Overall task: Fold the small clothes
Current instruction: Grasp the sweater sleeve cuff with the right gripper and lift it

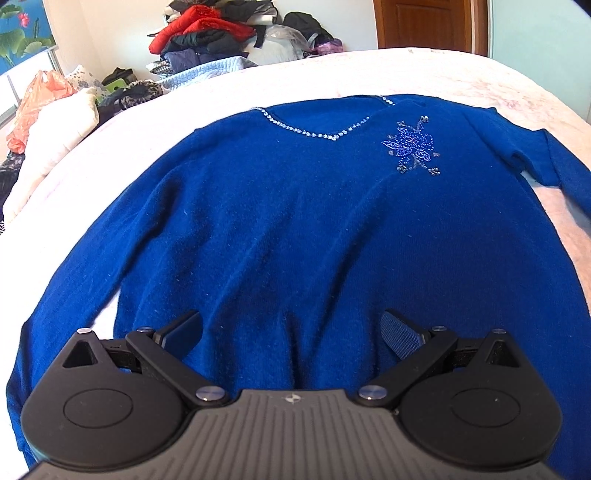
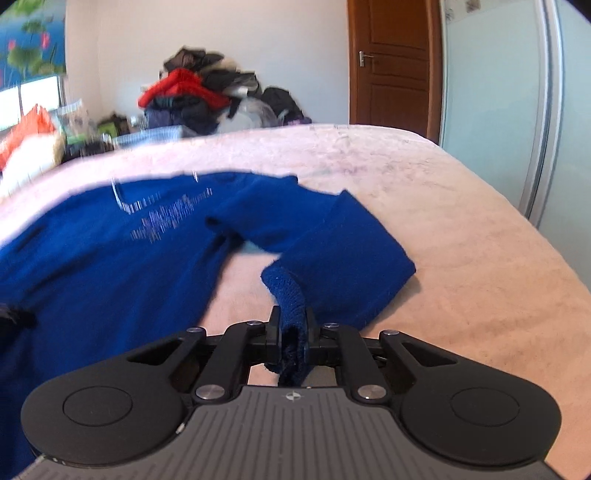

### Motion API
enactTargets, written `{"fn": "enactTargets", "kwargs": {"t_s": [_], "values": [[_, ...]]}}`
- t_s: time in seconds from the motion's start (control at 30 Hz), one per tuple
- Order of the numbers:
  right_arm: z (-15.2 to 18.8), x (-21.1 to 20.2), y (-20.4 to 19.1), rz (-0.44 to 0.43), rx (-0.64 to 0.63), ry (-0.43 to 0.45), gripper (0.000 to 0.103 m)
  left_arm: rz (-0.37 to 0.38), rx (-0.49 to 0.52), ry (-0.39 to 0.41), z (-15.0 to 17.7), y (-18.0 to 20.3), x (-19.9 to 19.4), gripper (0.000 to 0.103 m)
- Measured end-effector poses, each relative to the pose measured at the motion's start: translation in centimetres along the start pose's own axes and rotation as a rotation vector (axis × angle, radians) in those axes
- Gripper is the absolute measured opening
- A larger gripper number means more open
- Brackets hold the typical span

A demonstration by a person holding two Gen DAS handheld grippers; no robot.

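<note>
A blue sweater (image 1: 280,221) lies spread with its front up on a bed with a pale pink cover (image 1: 461,85). In the left wrist view its hem goes out of sight under the left tool (image 1: 291,332), and its far sleeve is cut off at the right edge of the picture. The left tool is released: its two fingers stand wide apart above the lower part of the sweater, and whether they touch the cloth I cannot tell. The right wrist view is blurred, so the beaded flower (image 1: 412,146) and the sparkling neckline show there only as streaks. There the right tool (image 2: 291,332) is clenched on the sleeve cuff (image 2: 286,291), and the end of the cuff hangs through behind the fingers. Beyond the bed stands a pile of clothes (image 1: 207,33) against the wall; its single pieces are hard to make out. An orange plastic bag (image 1: 37,107) lies at the left, with its content hidden.
</note>
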State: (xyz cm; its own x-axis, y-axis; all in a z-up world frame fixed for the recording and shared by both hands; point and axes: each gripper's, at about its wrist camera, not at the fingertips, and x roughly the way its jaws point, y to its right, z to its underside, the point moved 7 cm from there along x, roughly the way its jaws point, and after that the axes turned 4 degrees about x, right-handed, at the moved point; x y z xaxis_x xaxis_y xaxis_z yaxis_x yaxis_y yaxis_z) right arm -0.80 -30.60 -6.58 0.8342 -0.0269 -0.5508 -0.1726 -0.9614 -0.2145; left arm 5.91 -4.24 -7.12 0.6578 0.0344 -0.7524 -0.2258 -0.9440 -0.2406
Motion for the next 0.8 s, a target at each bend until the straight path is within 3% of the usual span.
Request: {"fn": "enactTargets", "kwargs": {"t_s": [0.17,0.27,0.33,0.43,0.63,0.7,0.8], "values": [[-4.0,-0.7,2.9,-0.192,0.278,0.044,0.012,-0.014,-0.001,0.005,-0.3,-0.6,0.0,0.103],[-6.9,-1.6,6.0,-0.243,0.425,0.118,0.012,-0.013,-0.008,0.003,-0.3,-1.0,0.0,0.103],[-8.6,-2.4,8.3,-0.22,0.487,0.18,0.013,-0.015,-0.011,0.002,-0.3,-1.2,0.1,0.103],[-10.5,-3.8,11.7,-0.111,0.532,0.274,0.013,-0.015,-0.015,0.003,-0.4,-1.4,0.1,0.103],[-13.5,-6.9,15.9,0.077,0.508,0.454,0.013,-0.019,-0.001,0.006,-0.4,-1.3,0.2,0.103],[-14.1,-7.1,16.4,0.097,0.495,0.474,0.013,-0.02,-0.002,0.004,-0.4,-1.4,0.2,0.103],[-14.1,-5.5,15.1,0.059,0.475,0.425,0.013,-0.019,-0.003,0.003,-0.3,-1.4,0.3,0.103]]}}
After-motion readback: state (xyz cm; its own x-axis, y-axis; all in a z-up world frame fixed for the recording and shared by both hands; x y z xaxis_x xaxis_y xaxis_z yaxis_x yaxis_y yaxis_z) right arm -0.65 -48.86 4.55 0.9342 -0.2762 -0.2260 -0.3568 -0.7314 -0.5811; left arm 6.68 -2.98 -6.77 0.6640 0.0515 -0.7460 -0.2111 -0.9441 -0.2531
